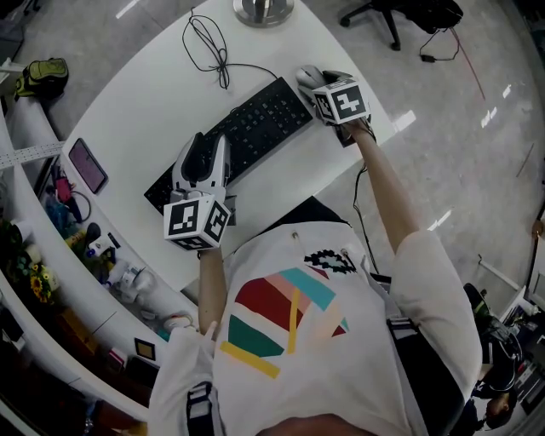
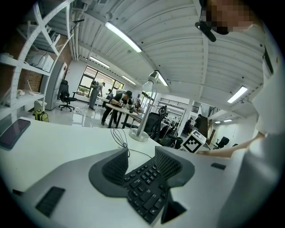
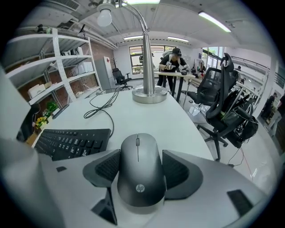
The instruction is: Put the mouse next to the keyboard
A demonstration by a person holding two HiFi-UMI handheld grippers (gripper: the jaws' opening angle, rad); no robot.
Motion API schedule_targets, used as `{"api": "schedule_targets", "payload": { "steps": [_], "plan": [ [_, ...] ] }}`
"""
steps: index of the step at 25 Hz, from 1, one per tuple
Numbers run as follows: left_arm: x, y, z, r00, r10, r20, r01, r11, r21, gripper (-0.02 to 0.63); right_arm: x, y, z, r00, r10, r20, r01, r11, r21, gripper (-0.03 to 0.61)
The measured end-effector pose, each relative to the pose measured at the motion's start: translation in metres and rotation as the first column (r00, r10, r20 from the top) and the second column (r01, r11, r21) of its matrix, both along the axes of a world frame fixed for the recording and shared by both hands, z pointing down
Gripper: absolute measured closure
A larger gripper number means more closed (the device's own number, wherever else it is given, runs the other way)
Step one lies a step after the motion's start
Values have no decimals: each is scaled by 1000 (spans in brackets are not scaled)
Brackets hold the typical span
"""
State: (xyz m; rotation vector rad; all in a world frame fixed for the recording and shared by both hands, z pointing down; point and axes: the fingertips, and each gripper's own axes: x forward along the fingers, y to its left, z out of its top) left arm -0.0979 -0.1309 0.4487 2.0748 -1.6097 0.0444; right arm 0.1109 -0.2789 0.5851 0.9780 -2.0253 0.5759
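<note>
A dark grey mouse (image 1: 306,76) (image 3: 139,171) rests on the white table (image 1: 136,102) just off the right end of the black keyboard (image 1: 247,132) (image 3: 71,142). My right gripper (image 1: 313,82) (image 3: 140,169) is shut on the mouse, with a ribbed pad against each of its sides. My left gripper (image 1: 204,146) (image 2: 141,162) hovers over the left half of the keyboard (image 2: 144,189). Its jaws stand apart and hold nothing.
A lamp base (image 1: 264,10) (image 3: 149,95) stands at the far table edge, and a loose black cable (image 1: 213,47) lies behind the keyboard. A phone (image 1: 88,165) (image 2: 13,132) lies at the left. Cluttered shelves (image 1: 51,221) run along the left. An office chair (image 3: 218,102) stands off the right edge.
</note>
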Motion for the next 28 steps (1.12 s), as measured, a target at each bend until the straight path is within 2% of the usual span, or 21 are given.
{"api": "schedule_targets", "payload": {
  "steps": [4,9,17,22,28],
  "plan": [
    [1,-1,1,1000,-2,0,2,1000,-3,394,-1,-2,0,1000,5,31,-5,1000,3,276],
    [3,1,-5,1000,-2,5,2,1000,9,394,-4,-7,-10,999,12,36,-15,996,85,275],
    [0,10,-21,1000,-20,21,19,998,56,394,-26,1,-83,986,-14,164,-15,985,173,275],
    [-13,22,-42,997,-62,43,56,992,117,394,-72,39,-150,938,-143,315,65,968,244,276],
    [-27,43,-77,991,-120,63,105,975,195,394,-124,91,-222,862,-294,413,143,923,358,276]
  ]
}}
